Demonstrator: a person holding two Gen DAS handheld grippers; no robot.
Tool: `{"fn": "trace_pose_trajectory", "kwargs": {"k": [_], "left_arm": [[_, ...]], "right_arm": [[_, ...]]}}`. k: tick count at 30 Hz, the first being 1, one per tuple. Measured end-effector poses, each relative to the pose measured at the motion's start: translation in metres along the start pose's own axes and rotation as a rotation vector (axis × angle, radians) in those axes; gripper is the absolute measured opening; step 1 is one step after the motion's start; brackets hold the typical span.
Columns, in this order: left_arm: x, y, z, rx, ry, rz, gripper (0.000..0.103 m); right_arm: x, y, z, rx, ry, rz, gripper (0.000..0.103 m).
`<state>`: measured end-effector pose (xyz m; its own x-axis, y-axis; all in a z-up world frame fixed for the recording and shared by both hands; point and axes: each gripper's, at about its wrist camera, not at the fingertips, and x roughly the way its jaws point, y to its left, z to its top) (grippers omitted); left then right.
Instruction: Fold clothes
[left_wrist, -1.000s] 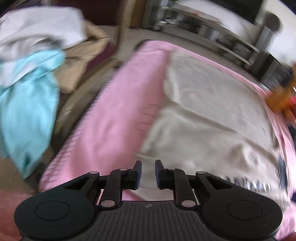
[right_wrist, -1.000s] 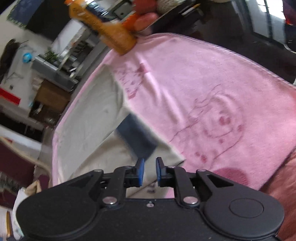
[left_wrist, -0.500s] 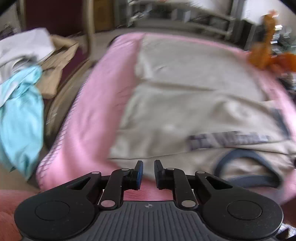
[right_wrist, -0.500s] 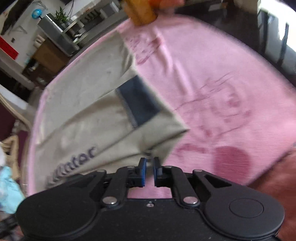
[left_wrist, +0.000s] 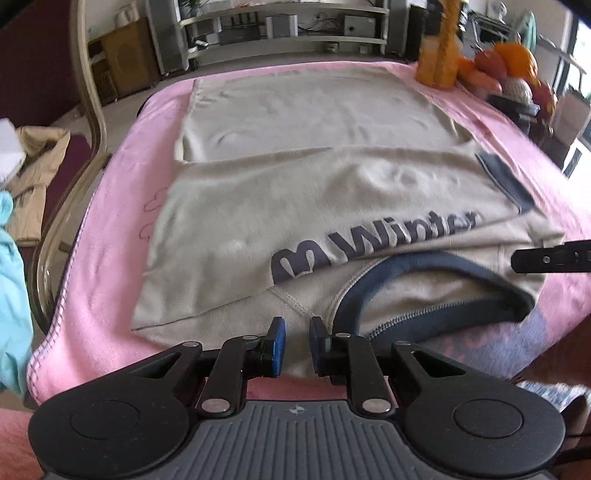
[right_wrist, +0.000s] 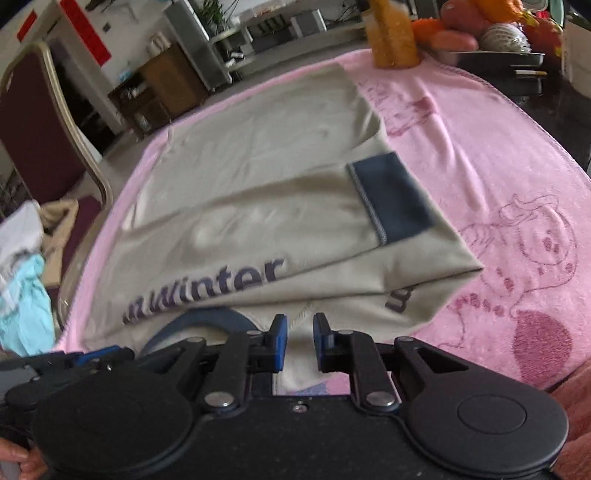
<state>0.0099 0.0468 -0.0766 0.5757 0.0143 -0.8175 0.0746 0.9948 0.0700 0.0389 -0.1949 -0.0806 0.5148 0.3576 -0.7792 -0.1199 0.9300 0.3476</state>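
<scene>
Beige tee (left_wrist: 295, 206) flat on pink blanket (left_wrist: 110, 229), sleeve folded across chest. Both grippers, left (left_wrist: 293, 341) + right (right_wrist: 299, 341), released, empty, at 6 o'clock by collar, prob lining up next fold.

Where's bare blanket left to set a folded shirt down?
Widest bare patch: pink blanket right of the beige shirt, up to the fruit bowl. A narrower strip runs along the shirt's left, by the chair. Far right corner is crowded.
</scene>
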Motion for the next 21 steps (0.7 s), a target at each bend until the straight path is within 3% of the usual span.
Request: {"fn": "trace_pose_trajectory", "kwargs": {"k": [3, 8, 9, 11, 12, 21], "left_arm": [[-0.003, -0.004, -0.002, 0.033, 0.002, 0.018, 0.016], [-0.014, -0.006, -0.009, 0.047, 0.018, 0.026, 0.014], [-0.016, -0.006, -0.01, 0.044, 0.016, 0.038, 0.015], [-0.02, -0.005, -0.011, 0.035, 0.012, 0.061, 0.029], [-0.022, -0.001, -0.01, 0.016, 0.007, 0.068, 0.029], [-0.048, 0.046, 0.037, -0.142, -0.083, 0.046, 0.03]], "right_arm": [[0.01, 0.006, -0.005, -0.039, 0.046, -0.012, 0.017], [-0.001, 0.018, -0.016, -0.108, 0.036, -0.015, 0.018], [-0.004, 0.019, -0.02, -0.102, 0.041, 0.005, 0.018], [-0.012, 0.022, -0.026, -0.109, 0.044, 0.028, 0.025], [-0.016, 0.024, -0.028, -0.115, 0.041, 0.032, 0.026], [-0.054, 0.029, 0.015, -0.025, -0.077, 0.109, 0.026]]}}
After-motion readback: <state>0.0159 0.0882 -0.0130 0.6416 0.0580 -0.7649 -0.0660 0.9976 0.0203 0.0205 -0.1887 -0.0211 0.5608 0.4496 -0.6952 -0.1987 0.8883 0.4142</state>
